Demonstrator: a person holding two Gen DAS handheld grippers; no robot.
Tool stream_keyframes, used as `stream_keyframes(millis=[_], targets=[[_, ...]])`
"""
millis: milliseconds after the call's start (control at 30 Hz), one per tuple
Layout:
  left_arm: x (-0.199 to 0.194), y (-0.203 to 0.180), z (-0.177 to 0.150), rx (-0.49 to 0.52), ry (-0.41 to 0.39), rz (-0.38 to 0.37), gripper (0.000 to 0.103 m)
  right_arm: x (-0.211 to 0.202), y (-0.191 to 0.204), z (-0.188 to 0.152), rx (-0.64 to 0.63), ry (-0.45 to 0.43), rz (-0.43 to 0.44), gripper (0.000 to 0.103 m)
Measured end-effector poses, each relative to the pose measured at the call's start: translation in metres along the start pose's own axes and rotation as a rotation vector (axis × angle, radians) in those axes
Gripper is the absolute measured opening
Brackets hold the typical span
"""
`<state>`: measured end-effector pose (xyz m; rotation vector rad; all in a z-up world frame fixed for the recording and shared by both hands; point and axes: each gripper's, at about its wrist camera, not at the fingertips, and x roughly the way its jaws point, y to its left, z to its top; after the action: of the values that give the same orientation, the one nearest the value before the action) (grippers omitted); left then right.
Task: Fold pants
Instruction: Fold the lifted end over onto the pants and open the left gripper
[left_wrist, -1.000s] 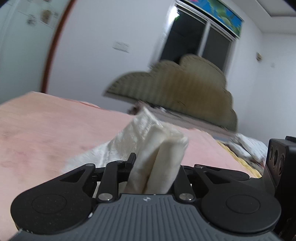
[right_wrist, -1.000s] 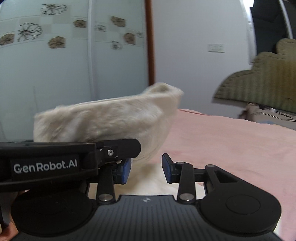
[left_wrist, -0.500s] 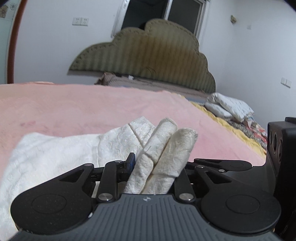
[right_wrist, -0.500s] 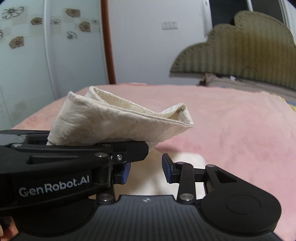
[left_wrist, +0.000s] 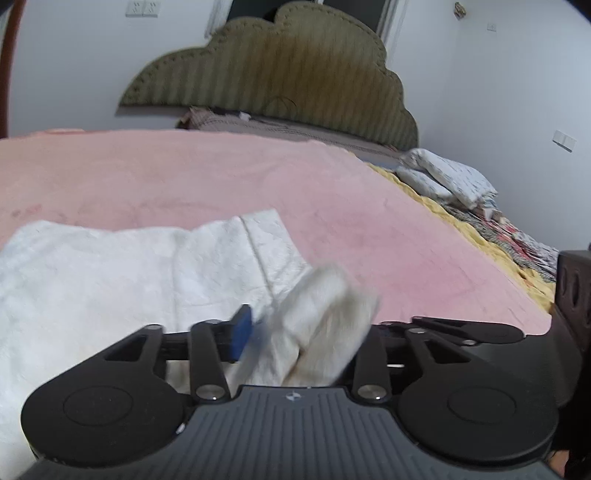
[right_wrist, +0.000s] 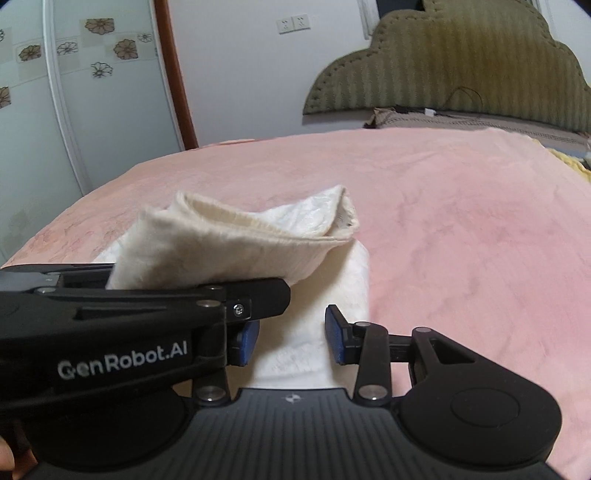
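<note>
One pair of white pants lies on a pink blanket that covers the bed, already doubled over on itself. In the left wrist view the flat part spreads to the left and runs off the picture's left edge, while its far hem stops well short of the blanket's far edge. To the right of the pants, open pink blanket reaches as far as a yellow quilt along the bed's right side.

The left gripper has a thick rolled fold of the pants between its fingers; its jaws are opening, and a gap shows between the left blue pad and the cloth, so the fold is no longer pinched. The fold is blurred.

The right gripper stands partly open with its jaws easing wider; the lower layer of pants lies beneath and between its two blue pads, which do not press on it. In this view the raised fold stands above the left gripper's black body, which crosses in front.

Beyond the bed stand one scalloped olive headboard and one flowered wardrobe door. Two folded white pillows lie at the far right.
</note>
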<state>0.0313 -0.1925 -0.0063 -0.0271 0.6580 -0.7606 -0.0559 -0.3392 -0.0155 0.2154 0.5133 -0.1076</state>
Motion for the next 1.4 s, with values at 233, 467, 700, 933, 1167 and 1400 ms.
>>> stream_keyframes(millis=[233,467,700,933,1167,1400], targets=[[-0.029,-0.016,0.009,0.061,-0.061,-0.126,0.074,-0.031,-0.039,-0.018,0.035,0.032,-0.107,0.055],[-0.053,0.038,0.028,0.121,-0.075,0.195,0.081,-0.059,-0.044,0.001,0.143,-0.150,-0.215,0.057],[-0.066,0.103,0.004,0.065,0.013,0.307,0.079,-0.009,0.027,0.020,-0.066,-0.038,-0.007,0.055],[-0.074,0.101,-0.019,0.137,-0.018,0.334,0.081,0.004,0.048,0.005,-0.130,0.040,-0.119,0.059],[-0.083,0.093,-0.023,0.101,-0.002,0.305,0.084,-0.010,0.070,-0.004,-0.170,-0.009,-0.013,0.059],[-0.070,0.086,-0.034,0.138,0.014,0.352,0.090,-0.006,0.060,-0.012,-0.113,0.013,-0.037,0.059]])
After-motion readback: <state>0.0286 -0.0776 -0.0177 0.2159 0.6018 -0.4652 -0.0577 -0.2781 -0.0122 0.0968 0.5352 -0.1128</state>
